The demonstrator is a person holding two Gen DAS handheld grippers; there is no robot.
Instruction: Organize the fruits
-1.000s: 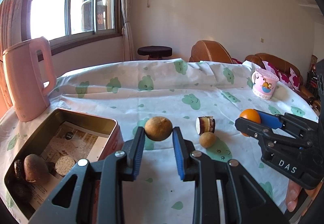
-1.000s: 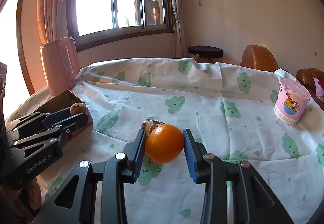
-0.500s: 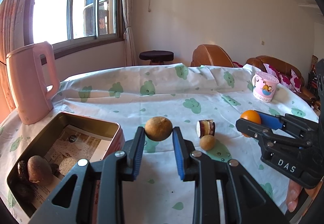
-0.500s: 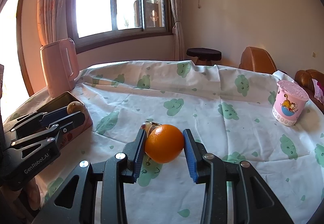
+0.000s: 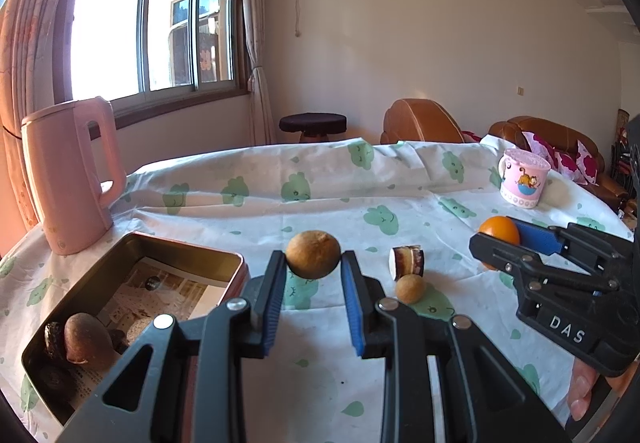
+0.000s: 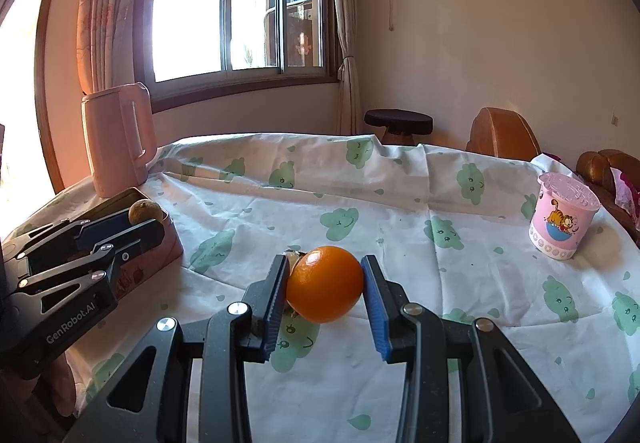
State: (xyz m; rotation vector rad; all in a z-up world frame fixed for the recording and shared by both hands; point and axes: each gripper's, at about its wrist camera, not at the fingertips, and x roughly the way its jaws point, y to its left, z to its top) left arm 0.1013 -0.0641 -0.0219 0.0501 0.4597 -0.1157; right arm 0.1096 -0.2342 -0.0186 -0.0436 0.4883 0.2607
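My left gripper (image 5: 313,275) is shut on a round brown fruit (image 5: 313,254) and holds it above the cloth, just right of the open red tin (image 5: 230,263). The tin holds a brown fruit (image 5: 87,337) and dark pieces at its near end. My right gripper (image 6: 325,283) is shut on an orange (image 6: 325,284) above the cloth; it also shows in the left wrist view (image 5: 496,239). On the cloth lie a cut dark-skinned piece (image 5: 407,261) and a small brown fruit (image 5: 410,288). Part of another fruit (image 6: 295,258) is hidden behind the orange.
A pink kettle (image 5: 66,179) stands behind the tin at the left. A pink cartoon cup (image 5: 523,177) stands at the far right of the table. The table carries a white cloth with green prints (image 5: 360,203). Brown sofas (image 5: 540,135) and a dark stool (image 5: 313,123) stand beyond.
Both grippers have risen and tilted up a little while keeping their fruits; the tin and table fruits sit lower in both views. Nothing was let go.
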